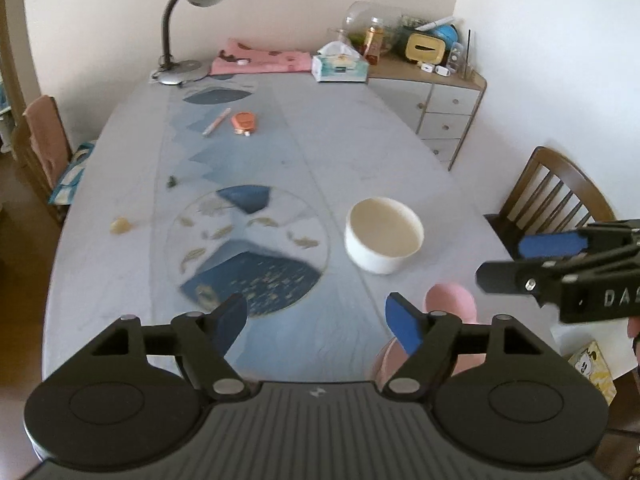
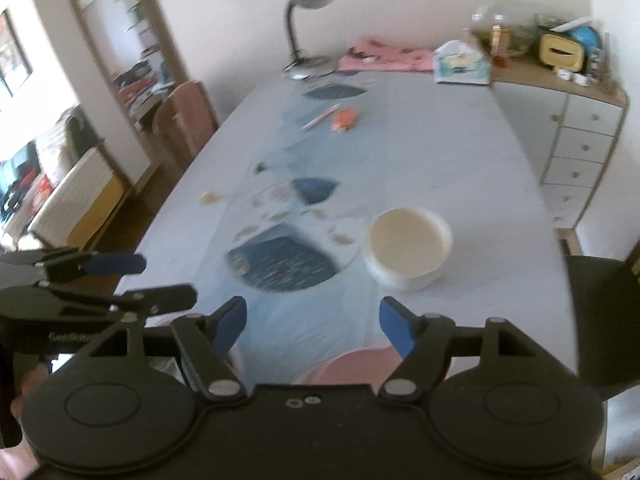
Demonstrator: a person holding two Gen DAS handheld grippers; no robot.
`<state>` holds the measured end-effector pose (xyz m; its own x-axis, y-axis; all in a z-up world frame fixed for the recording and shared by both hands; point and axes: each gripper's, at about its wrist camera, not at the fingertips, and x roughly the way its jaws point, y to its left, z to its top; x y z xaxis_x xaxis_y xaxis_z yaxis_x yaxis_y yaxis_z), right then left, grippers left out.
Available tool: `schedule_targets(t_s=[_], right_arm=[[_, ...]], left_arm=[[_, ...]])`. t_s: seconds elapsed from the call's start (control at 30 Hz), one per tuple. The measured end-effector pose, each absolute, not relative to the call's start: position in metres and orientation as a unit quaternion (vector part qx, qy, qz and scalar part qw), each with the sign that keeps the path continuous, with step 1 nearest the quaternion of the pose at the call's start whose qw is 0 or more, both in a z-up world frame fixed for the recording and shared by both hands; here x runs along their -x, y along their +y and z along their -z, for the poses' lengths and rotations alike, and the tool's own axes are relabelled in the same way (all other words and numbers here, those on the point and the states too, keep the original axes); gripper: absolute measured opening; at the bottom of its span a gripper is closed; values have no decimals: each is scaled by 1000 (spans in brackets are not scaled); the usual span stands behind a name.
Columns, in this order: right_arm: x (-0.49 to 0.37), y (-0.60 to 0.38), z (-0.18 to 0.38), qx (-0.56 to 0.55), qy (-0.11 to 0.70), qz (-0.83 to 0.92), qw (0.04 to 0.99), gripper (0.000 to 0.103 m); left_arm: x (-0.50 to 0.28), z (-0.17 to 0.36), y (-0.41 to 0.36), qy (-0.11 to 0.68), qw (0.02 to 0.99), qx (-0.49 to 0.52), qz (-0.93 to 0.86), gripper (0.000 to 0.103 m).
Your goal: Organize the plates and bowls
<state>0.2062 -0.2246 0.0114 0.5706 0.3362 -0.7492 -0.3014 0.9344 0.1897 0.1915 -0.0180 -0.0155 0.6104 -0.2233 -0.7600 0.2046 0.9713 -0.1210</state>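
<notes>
Bowl point(image 1: 383, 240), white, empty, upright beside glass plate point(image 1: 248, 248).

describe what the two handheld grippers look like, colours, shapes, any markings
Both are matte black plastic. The left gripper and right gripper each have two round disc housings, angled linkage arms with silver pivot screws, and blue pads on the fingers. A ribbed grey centre plate carries a small logo. Pale lettering marks each side, partly cut off. No cables show.
</notes>
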Motion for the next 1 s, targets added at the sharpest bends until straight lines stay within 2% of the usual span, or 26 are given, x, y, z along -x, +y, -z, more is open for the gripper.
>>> schedule_targets(t_s=[0.1,0.17,0.3,0.37,0.8,1.0], right_arm=[[-226,-251,-8,-24,424,-167,890,79],[-240,-265,-3,-24,424,-159,891,86],[-270,-286,11,-15,421,-149,895,91],[-285,-293,19,-15,426,-147,892,98],[-356,-298,85,-4,483,-154,862,97],[-375,-295,110,-1,510,-151,847,88]], left_arm=[[-213,20,-37,431,894,16,121,76],[-228,25,-48,434,893,21,117,76],[-257,35,-67,433,895,24,103,76],[-269,40,-74,434,895,25,99,76],[-348,100,-113,474,878,17,65,76],[-370,127,-119,502,863,15,58,75]])
